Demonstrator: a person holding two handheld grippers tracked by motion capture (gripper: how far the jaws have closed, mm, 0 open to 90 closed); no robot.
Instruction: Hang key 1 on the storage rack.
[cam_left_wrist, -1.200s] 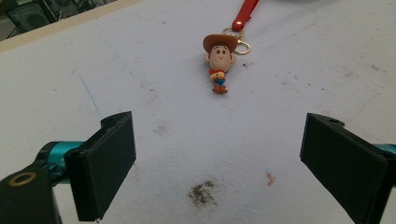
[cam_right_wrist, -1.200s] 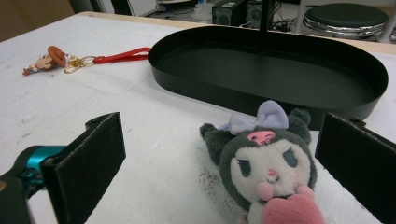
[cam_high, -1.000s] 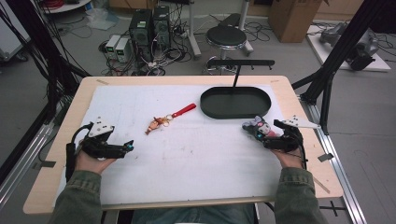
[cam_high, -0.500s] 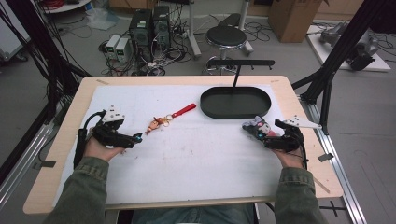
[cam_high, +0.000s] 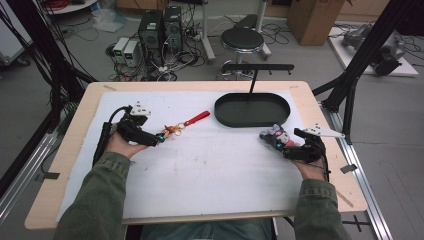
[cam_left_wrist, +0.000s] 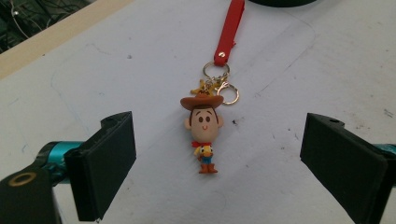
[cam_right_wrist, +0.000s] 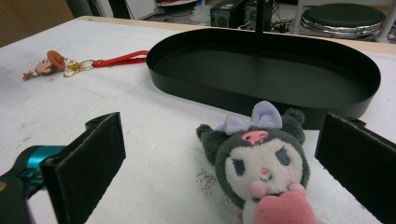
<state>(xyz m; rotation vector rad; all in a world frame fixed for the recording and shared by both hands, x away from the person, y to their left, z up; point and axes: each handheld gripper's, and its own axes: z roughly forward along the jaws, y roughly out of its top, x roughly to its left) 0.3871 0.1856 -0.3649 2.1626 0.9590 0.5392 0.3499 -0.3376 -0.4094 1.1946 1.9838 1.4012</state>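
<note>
A cowboy figure keychain (cam_left_wrist: 202, 134) with a red strap (cam_left_wrist: 229, 31) lies flat on the white mat. My left gripper (cam_left_wrist: 217, 158) is open, with the figure lying between its two jaws and touching neither. In the high view the left gripper (cam_high: 156, 138) sits at the keychain (cam_high: 172, 130). A grey plush toy (cam_right_wrist: 261, 161) with a purple bow and pink heart lies just in front of the black oval tray (cam_right_wrist: 266, 70). My right gripper (cam_right_wrist: 219, 172) is open around the plush toy; in the high view the right gripper (cam_high: 274, 141) stands at the plush (cam_high: 274, 135).
The black tray (cam_high: 252, 109) carries an upright post with a crossbar (cam_high: 257, 67) at its far side. White mat (cam_high: 210, 170) covers the wooden table (cam_high: 70, 150). Beyond the far edge are a stool (cam_high: 242, 37), computer boxes and cables on the floor.
My left gripper has moved forward and to the right across the mat, up to the cowboy keychain. The right gripper has stayed at the plush toy.
</note>
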